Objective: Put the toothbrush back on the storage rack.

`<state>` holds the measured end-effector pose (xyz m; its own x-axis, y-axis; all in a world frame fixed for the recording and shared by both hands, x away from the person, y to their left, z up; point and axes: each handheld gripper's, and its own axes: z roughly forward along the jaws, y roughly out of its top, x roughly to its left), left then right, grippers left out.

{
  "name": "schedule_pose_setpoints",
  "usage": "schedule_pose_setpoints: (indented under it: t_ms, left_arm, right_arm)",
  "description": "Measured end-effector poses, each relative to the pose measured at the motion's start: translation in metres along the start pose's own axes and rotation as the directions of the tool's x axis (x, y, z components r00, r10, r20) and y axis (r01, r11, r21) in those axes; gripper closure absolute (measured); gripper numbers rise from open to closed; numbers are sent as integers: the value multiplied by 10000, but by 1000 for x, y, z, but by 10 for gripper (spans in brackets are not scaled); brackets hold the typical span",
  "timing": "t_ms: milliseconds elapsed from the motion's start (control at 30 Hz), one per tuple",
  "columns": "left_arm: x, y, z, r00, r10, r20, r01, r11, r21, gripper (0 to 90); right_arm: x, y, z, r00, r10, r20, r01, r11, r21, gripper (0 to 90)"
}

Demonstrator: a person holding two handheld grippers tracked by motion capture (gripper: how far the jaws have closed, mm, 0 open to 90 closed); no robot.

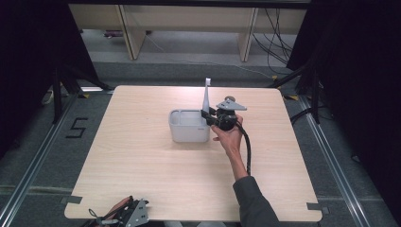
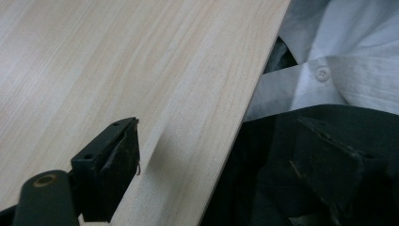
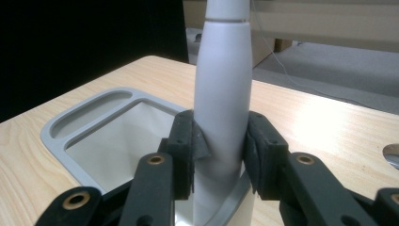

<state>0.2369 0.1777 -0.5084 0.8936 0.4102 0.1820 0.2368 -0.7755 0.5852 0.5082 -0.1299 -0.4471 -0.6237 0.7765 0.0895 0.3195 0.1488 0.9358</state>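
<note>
White plastic electric toothbrush (image 3: pixel 222 94) is clamped between the pads of my right tongs (image 3: pixel 221 146), standing upright with its lower end dipping into the near corner of the grey organiser bin (image 3: pixel 61 136). From above, the brush head pokes up past my right tongs, and the bin sits just to their left on the pale wood table (image 1: pixel 142 161). My left tongs (image 2: pixel 226 160) hang at the near table edge, well apart from all that, jaws wide with nothing between them, just my shirt (image 2: pixel 348 56) behind.
</note>
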Motion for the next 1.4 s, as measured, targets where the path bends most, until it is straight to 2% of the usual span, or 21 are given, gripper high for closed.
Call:
schedule_pose_setpoints:
  t_ms: [33,100,167,233,267,300,333,367,433,500,600,633,700,767,800,967,1067,1133,1233,1333,1400]
  left_arm:
    - [0,0,0,10000,-1,97,1,10000,4,153]
    - [0,0,0,10000,4,-55,-4,10000,14,153]
    - [0,0,0,10000,-2,79,2,10000,-1,153]
    - [0,0,0,10000,-4,85,4,10000,3,153]
    - [-1,0,0,9999,-105,23,105,9999,8,153]
    - [0,0,0,10000,-18,-30,18,10000,9,153]
    - [0,0,0,10000,8,91,-8,10000,15,153]
    - [0,0,0,10000,0,93,0,10000,8,153]
    - [0,0,0,10000,0,86,0,10000,2,153]
    - [0,0,0,10000,-1,96,0,10000,24,153]
    - [0,0,0,9999,-32,96,32,10000,-1,153]
    - [0,0,0,9999,-31,96,31,10000,1,153]
    - [0,0,1,9999,-19,103,19,10000,7,153]
    - [0,0,1,9999,-29,114,29,10000,3,153]
    - [0,0,1,9999,-33,107,33,10000,5,153]
    - [0,0,1,9999,-47,115,47,10000,12,153]
    - [0,0,1,9999,-48,113,48,10000,15,153]
    - [0,0,1,10000,-28,66,27,10000,25,153]
    - [0,-1,0,9999,-57,156,58,10000,-80,153]
    - [0,-1,1,9998,-66,170,67,9999,-90,153]
    - [0,0,1,9998,-33,213,34,10000,-59,153]
  right_arm:
    - [1,0,0,9999,133,-45,-133,9999,102,661]
    - [0,0,-1,10000,53,-2,-53,10000,21,661]
    - [1,0,-1,9999,165,-35,-164,9998,102,656]
    - [0,1,-2,9998,189,-117,-192,9996,-228,649]
    - [1,2,-3,9993,345,-150,-349,9990,-265,645]
    - [1,4,-3,9997,174,-169,-179,9994,-299,638]
    - [1,5,-4,9999,17,-157,-20,9998,-199,635]
    - [3,5,-5,9997,206,-113,-207,9996,-172,631]
    - [2,7,-6,10000,75,-21,-76,9995,-321,600]
    - [3,7,-7,9998,157,-79,-158,9998,-129,565]
    - [3,8,-10,10000,76,-24,-76,9999,-93,529]
    - [3,8,-12,9997,216,-83,-217,9997,-122,523]
    - [2,9,-14,9999,97,-58,-98,9999,-109,504]
    - [2,9,-17,9995,272,-164,-273,9996,-87,484]
    - [1,10,-20,9998,181,-50,-181,9998,-20,476]
    - [2,9,-26,9996,274,-66,-275,9995,-145,457]
    - [1,9,-29,9998,194,-92,-195,9998,-74,444]
    - [2,9,-31,9994,321,-159,-321,9995,6,439]
    - [2,9,-35,9999,49,-162,-51,9999,-91,430]
    - [2,7,-39,9993,313,-205,-314,9995,-43,424]
    - [0,7,-41,9998,58,-193,-59,10000,-25,415]
